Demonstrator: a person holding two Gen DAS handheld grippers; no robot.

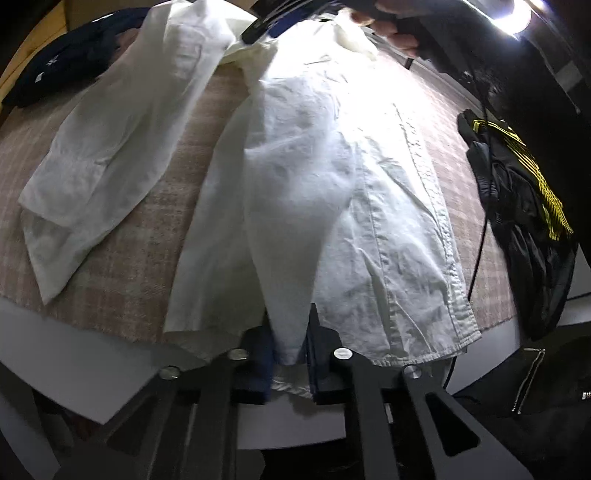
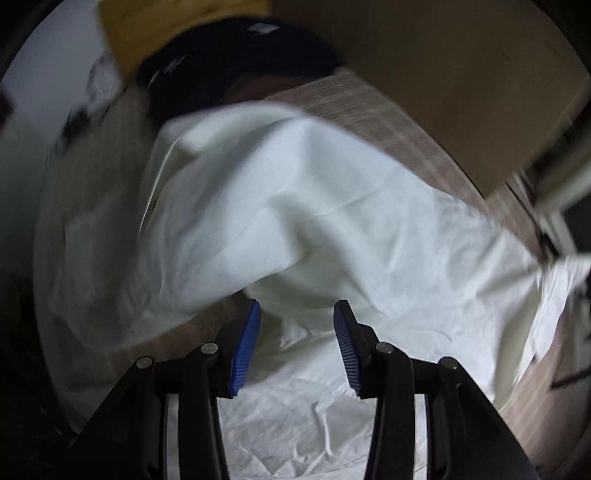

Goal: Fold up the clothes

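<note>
1. Leftmost, in the left wrist view: dark navy garment point(image 1: 70, 55) bunched at the far corner, partly cut off by the frame; small white marks on it, too tiny to read.
2. Next, white shirt point(image 1: 332, 192) spread over the checked cloth point(image 1: 155, 229) covering the worktop, one sleeve flung out left, hem pinched between the fingers of the left gripper point(image 1: 290, 354).
3. Rightward, black jacket with yellow stripes point(image 1: 524, 206), half lost in shadow.
4. Far end, right gripper point(image 1: 266, 26) barely seen, mostly cut off.
5. From the right wrist: right gripper point(image 2: 297, 347) fingers spread wide above the blurred shirt, gripping nothing; white lettering on the navy garment smeared, unreadable.
</note>
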